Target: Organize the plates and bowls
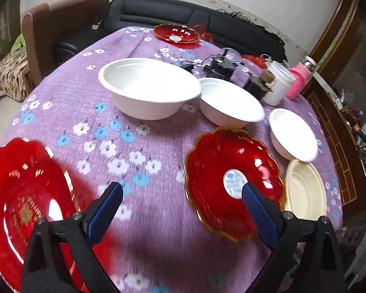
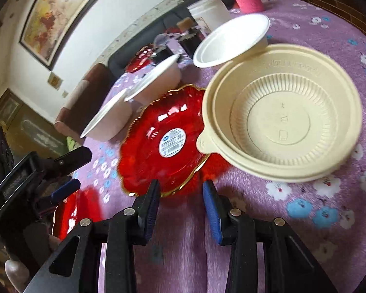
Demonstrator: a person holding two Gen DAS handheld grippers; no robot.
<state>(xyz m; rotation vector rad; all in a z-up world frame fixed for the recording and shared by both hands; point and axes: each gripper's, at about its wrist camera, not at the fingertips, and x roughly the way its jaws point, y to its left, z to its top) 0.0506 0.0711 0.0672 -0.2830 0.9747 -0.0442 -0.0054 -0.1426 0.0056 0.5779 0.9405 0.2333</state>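
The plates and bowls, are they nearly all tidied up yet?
Not yet. Nothing looks stacked: three white bowls sit separately, and the red plate lies beside the cream bowl. Both the left gripper and right gripper are open and empty. All the sorting is left.
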